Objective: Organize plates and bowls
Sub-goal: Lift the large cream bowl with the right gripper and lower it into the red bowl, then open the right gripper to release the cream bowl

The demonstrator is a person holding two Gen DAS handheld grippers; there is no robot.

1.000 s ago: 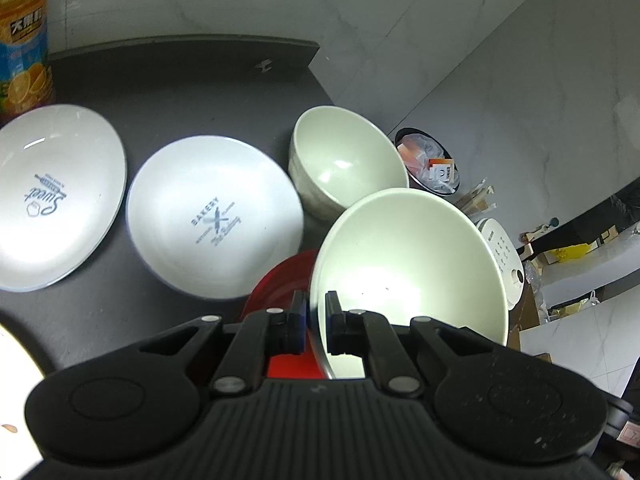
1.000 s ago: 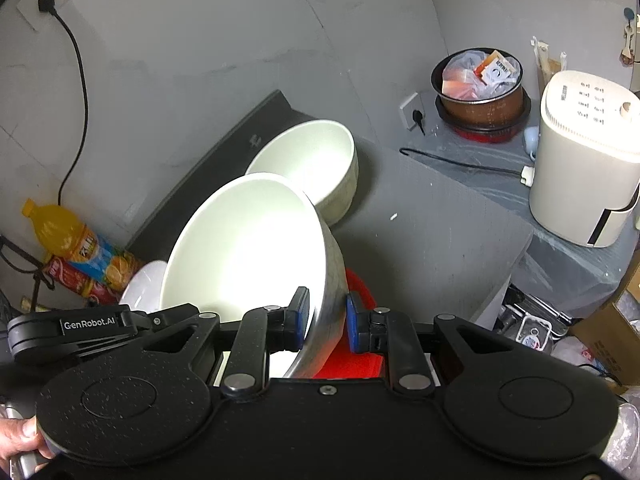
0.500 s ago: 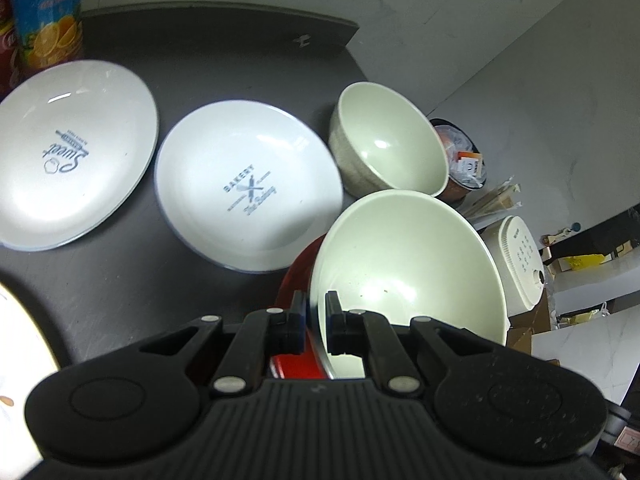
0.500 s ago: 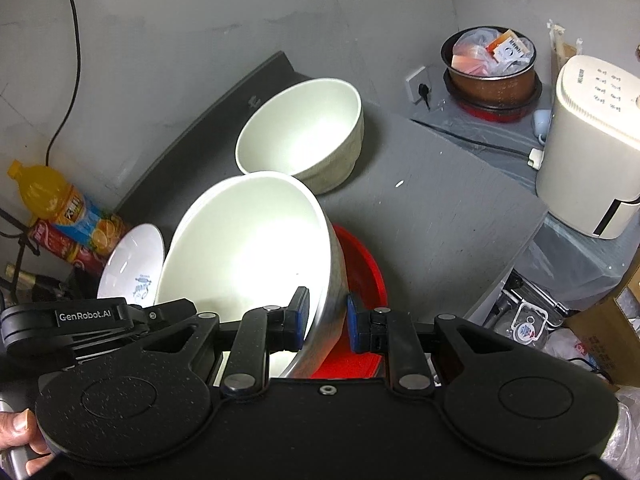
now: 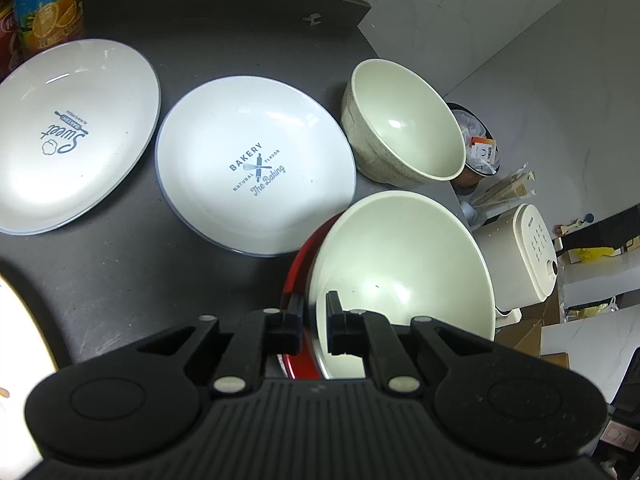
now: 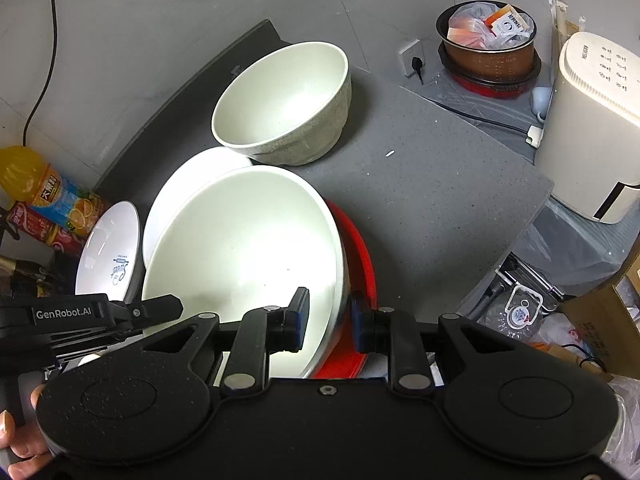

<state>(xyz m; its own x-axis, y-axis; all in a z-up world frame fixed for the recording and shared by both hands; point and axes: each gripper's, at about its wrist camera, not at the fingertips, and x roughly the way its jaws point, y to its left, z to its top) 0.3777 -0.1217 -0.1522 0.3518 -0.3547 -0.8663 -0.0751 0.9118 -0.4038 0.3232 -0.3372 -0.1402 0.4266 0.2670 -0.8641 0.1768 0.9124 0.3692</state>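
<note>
A large cream bowl [image 5: 400,264] [image 6: 240,248] sits tilted in a red plate [image 5: 298,264] [image 6: 360,248] on the dark countertop. My left gripper [image 5: 314,308] is shut on its near rim. My right gripper [image 6: 330,308] straddles the opposite rim. Its jaws are opening, and a thin dark gap shows between the outer pad and the bowl wall. A smaller cream bowl [image 5: 404,128] [image 6: 280,100] stands behind. To the left lie two white plates, one printed "Bakery" [image 5: 252,160] [image 6: 180,184] and one printed "Sweet" [image 5: 72,132] [image 6: 110,256].
An orange juice bottle [image 5: 44,4] [image 6: 44,192] and red cans [image 6: 36,226] stand at the back left. Past the counter's right edge are a pot of packets [image 6: 490,40], a white appliance [image 6: 592,120] and a cable. Another pale plate [image 5: 16,320] shows at the left edge.
Both grippers have sunk with the large bowl, which now rests lower over the red plate. The right jaws stand slightly wider than before.
</note>
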